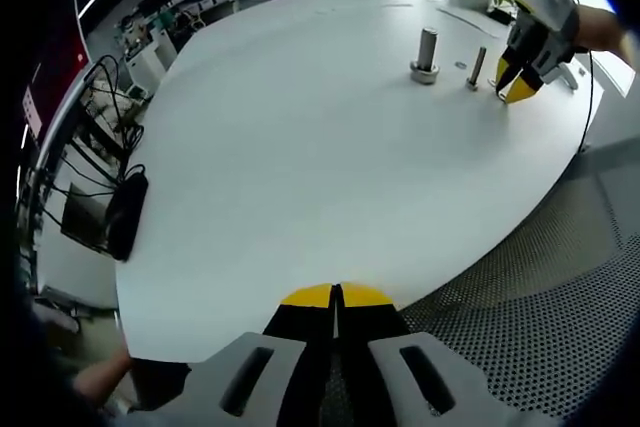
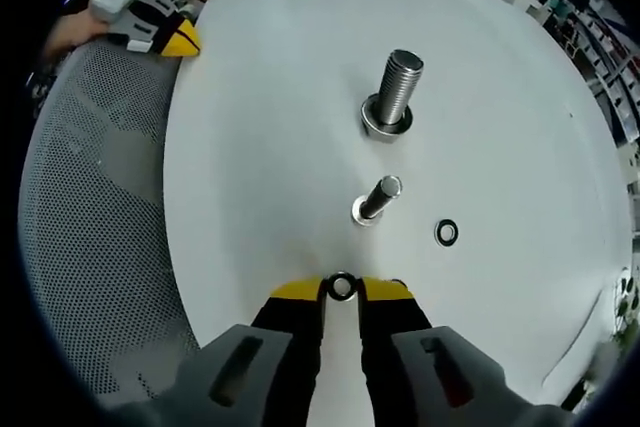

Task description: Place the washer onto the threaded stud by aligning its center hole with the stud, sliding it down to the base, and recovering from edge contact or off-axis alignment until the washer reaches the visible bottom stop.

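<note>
Broadly, a white round table [image 2: 260, 127] carries everything, and a grey perforated surface [image 2: 90, 227] lies just beside its near edge. On the table the big stud [image 2: 398, 82] serves as landmark: a thick threaded bolt standing upright on its wide base, a little tilted in the fisheye of the right gripper view. In the left gripper view the same big stud [image 1: 426, 52] stands far across the table [image 1: 300, 167].

Nearer the right gripper than the big stud stands the small stud [image 2: 379, 197], thinner, upright on a round base; it shows as the small stud [image 1: 476, 67] in the left gripper view, just beside the big one. Off to the side of the small stud, flat on the table and apart from both studs, lies a spare washer [image 2: 447, 232].

The right gripper [image 2: 341, 289] sits near the small stud, on the side away from the big stud, its yellow tips closed narrowly onto a washer [image 2: 341, 287], which is pinched at its edges and has not yet reached the stud. From the other view the right gripper [image 1: 515, 82] hangs just beside the small stud.

The left gripper [image 1: 336, 297] rests at the table edge, well apart from the big stud, jaws pressed together with nothing between; it appears as the left gripper [image 2: 170, 39] at the far rim
</note>
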The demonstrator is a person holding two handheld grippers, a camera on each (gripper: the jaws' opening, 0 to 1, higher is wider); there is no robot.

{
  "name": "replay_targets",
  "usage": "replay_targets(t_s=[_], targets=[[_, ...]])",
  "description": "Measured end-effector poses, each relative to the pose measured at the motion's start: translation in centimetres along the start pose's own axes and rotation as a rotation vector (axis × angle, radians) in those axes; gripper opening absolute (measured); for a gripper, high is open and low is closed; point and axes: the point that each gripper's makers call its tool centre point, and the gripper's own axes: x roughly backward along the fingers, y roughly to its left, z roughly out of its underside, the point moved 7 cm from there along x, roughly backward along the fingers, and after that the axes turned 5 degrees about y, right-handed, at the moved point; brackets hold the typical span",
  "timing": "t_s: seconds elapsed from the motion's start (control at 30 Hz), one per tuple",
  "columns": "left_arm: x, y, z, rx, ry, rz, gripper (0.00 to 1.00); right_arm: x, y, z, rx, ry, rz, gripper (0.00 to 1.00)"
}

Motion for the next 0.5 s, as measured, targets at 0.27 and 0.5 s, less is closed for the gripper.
replay_targets(t_s=[0.27,0.5], targets=[[0.01,0.00,-0.09,0.001,-0.006,0.002,0.00,0.19,0.16,0.28,-0.002,0.002,-0.010,0.17],[0.00,0.02,-0.10,0.002,-0.008,0.001,0.00,0.00,-0.05,0.20,0.015,0.016,-0.005,0.15]])
